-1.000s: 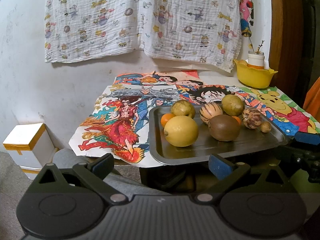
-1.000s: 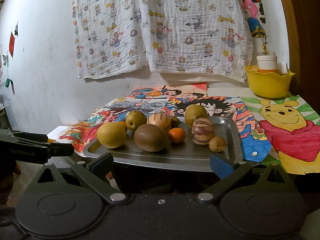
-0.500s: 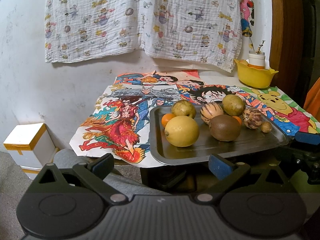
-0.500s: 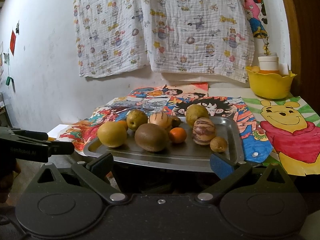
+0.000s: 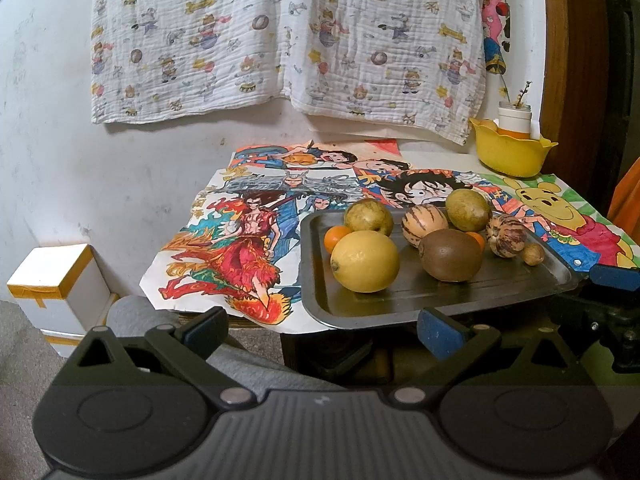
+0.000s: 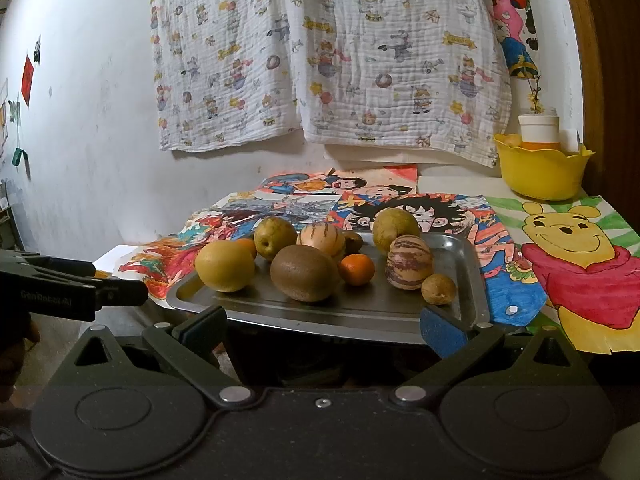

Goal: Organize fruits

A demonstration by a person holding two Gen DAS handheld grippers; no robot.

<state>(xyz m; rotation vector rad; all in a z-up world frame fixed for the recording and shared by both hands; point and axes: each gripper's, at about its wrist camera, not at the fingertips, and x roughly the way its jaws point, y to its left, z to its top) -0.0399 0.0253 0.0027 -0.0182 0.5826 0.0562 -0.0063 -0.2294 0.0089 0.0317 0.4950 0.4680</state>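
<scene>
On the metal tray [image 5: 316, 280], the fruits [image 5: 450, 254] lie loosely grouped within reach. The left gripper [image 5: 322, 324] and right gripper [image 6: 322, 322] hover before it, both spread wide and empty.

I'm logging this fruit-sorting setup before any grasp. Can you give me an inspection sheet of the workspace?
Surface: table covered with coloured cartoon drawings.
Job's things: metal tray at the near edge, holding a lemon, kiwi, two striped melons, two green pears, small oranges and a small brown fruit.
Clutter: yellow bowl with a white jar, far right corner.
Grippers: left gripper and right gripper both open, short of the tray, holding nothing.
Cables: nothing seen.
Surroundings: printed cloth on the white wall; white box on the floor.
</scene>
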